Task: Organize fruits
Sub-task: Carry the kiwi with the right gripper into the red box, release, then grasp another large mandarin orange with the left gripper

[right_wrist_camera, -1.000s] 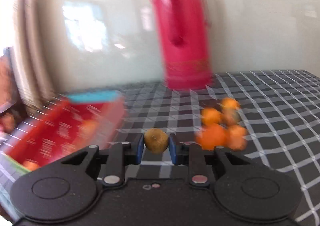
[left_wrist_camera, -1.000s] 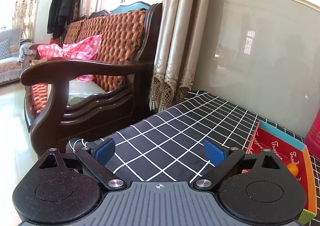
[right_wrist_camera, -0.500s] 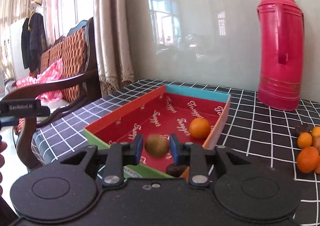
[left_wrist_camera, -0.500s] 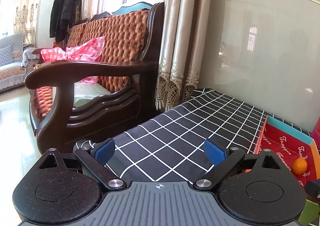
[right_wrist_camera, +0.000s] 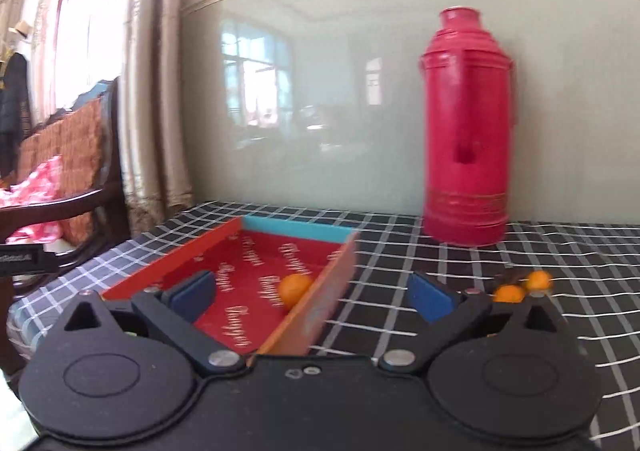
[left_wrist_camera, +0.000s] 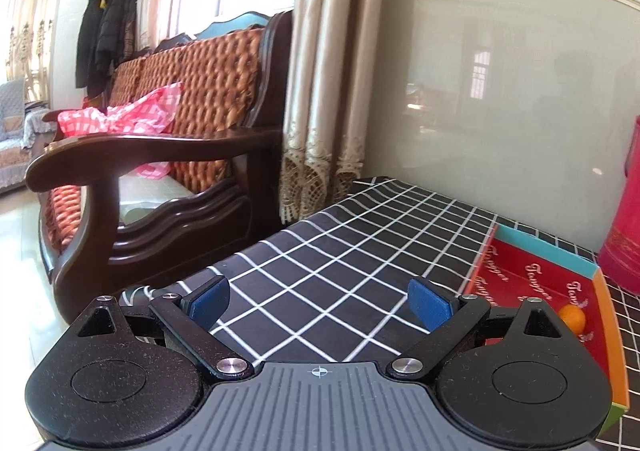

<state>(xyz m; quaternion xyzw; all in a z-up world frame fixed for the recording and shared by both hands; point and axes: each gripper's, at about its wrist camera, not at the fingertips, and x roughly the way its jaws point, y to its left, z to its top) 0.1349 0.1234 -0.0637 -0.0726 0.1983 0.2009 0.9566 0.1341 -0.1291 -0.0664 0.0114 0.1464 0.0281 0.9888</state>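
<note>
Currently: 1 orange (right_wrist_camera: 295,288) in red tray (right_wrist_camera: 224,241) by its right wall; tray's long axis runs toward counter's (right_wrist_camera: 400,271) back edge. Approx. 2 oranges (right_wrist_camera: 520,288) left loose, counter's right side. Right tool (right_wrist_camera: 312,293) jaws just opened wide, nothing between; left tool (left_wrist_camera: 318,297) wide, empty.

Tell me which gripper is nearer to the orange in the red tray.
Right. The right gripper hangs open right over the red tray, the orange just beyond it. The left gripper sits open beside the tray, the orange off to its right.
</note>
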